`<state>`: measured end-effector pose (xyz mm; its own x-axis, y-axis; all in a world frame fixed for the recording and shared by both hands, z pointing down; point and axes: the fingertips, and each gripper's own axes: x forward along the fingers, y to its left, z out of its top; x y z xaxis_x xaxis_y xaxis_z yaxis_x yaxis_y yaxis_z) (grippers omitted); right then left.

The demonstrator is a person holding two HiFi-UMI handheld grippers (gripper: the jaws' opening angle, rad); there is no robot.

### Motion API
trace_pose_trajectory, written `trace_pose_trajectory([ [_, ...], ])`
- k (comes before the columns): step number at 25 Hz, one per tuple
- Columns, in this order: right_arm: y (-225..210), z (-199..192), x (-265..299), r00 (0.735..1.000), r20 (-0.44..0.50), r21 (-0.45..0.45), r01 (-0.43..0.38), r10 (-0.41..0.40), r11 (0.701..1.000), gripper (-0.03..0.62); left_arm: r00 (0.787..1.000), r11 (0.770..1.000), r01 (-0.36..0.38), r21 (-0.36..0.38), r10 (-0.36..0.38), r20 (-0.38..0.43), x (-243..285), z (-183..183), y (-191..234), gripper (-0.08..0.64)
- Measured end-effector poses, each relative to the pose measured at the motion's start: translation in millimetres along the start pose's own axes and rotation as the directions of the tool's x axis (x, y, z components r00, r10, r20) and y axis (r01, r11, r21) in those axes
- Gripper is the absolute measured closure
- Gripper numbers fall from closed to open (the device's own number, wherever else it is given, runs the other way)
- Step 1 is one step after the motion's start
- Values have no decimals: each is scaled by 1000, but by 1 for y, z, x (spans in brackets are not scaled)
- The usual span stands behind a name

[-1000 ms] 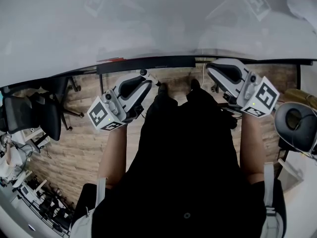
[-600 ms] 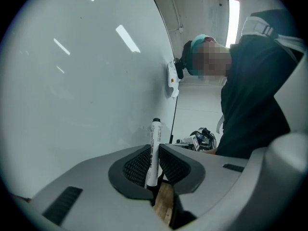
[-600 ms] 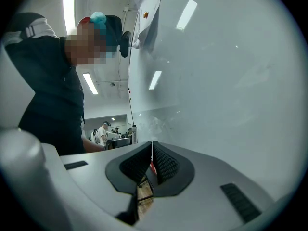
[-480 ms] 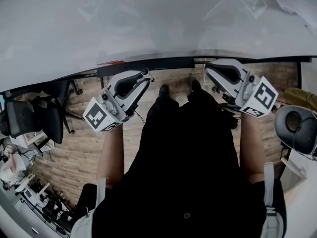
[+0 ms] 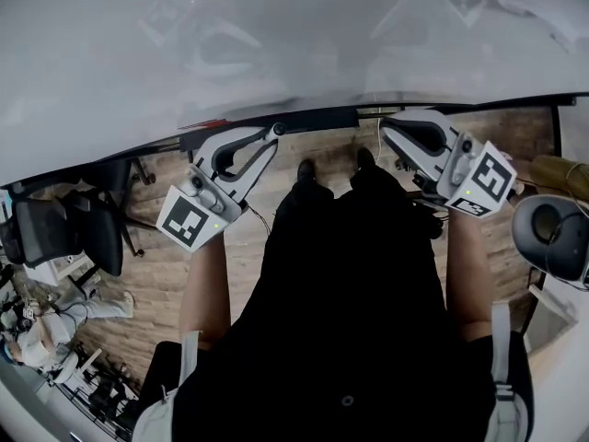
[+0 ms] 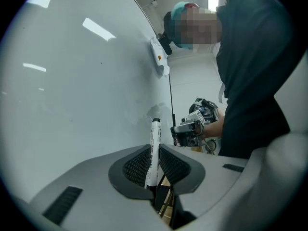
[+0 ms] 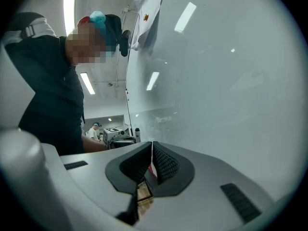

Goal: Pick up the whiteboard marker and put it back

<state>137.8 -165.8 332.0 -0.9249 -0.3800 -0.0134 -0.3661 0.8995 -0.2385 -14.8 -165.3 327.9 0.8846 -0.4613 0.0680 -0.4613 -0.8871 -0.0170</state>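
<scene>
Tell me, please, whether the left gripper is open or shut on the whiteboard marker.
Shut on it: the left gripper has its jaws pressed against both sides of the whiteboard marker, which sticks out beyond them.

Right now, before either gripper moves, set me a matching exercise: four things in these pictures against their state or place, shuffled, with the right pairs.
Things:
1. left gripper
2. right gripper
3. whiteboard marker
4. office chair

States or places:
A. jaws together, nothing between them
B. white barrel, dark end, standing up between two jaws
C. shut on a pen
D. black, at the head view's left edge

Pairs: 1-C, 2-A, 3-B, 4-D
</scene>
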Motion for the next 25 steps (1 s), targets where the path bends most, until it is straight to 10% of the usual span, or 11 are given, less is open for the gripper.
trace_pose_trajectory([
  [8,-2,-6,0,999,-21,-7,30,-30,1000,572,956,965,89,246,-13,-292,9,-43,3,492],
  [25,-6,-15,7,997,-36,-13,67,-67,998,572,846,916,153,371,73,-529,20,-128,20,492],
])
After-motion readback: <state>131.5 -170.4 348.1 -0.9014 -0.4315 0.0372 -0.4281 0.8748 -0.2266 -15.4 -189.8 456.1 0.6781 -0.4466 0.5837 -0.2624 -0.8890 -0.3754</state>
